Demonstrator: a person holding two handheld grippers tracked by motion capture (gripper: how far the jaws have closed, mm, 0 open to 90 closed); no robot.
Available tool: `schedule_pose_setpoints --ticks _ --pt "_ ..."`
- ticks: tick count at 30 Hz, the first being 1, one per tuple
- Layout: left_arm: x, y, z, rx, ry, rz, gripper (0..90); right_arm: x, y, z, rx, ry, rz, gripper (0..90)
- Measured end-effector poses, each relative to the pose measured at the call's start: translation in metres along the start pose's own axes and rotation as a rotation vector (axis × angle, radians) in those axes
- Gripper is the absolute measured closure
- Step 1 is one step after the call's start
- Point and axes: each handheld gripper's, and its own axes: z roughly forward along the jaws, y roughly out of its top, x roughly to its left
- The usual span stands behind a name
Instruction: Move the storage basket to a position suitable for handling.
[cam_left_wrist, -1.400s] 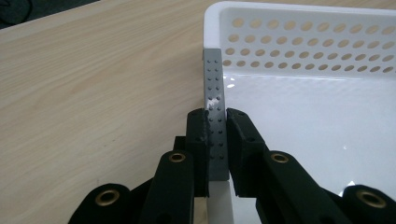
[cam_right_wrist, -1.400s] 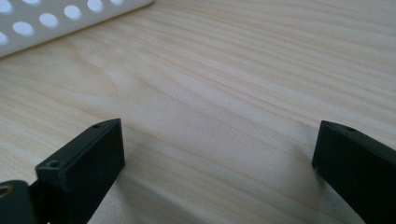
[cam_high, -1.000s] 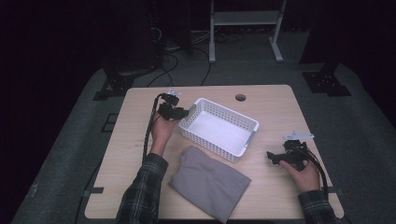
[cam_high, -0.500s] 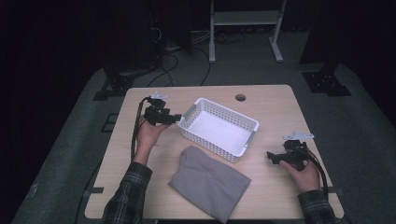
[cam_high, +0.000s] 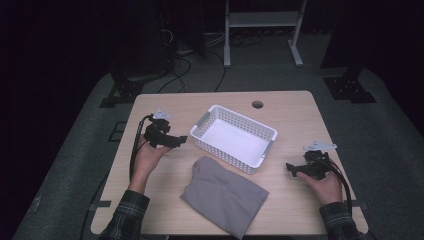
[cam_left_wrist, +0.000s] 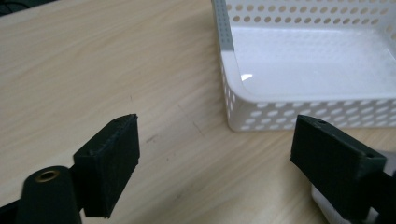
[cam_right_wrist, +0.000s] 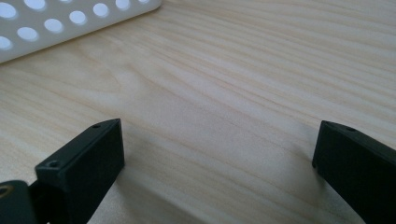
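Trouble could start with the white basket (cam_high: 235, 138): your left gripper (cam_high: 179, 140) sits just left of its near corner at centre-left of the high view, and a careless swing toward the middle would clip the perforated wall and skate it across the table (cam_high: 290, 112). The grey folded cloth (cam_high: 225, 195) lies low in the centre of the frame, just below the basket's lower edge and apart from both tools; a pinch on one layer alone would probably let the fold fall open.

Your left gripper's jaws have just been opening and stand wide with nothing between them, bare wood showing in the gap in the left gripper view. That hand lies palm-up, tool pointing right toward the basket. Your right gripper (cam_high: 291, 170), at lower right, is equally spread over bare tabletop, empty, pointing left, the hand resting on the wood.
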Motion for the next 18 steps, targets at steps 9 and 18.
schedule_pose_setpoints --ticks 9,18 --pt "-0.008 -0.028 -0.002 0.034 0.026 0.027 5.1 0.001 0.000 0.000 0.000 -0.004 0.005 1.5" --pt "-0.018 -0.057 0.002 0.072 0.035 0.052 1.1 0.002 0.000 0.000 -0.001 -0.014 0.013 1.5"
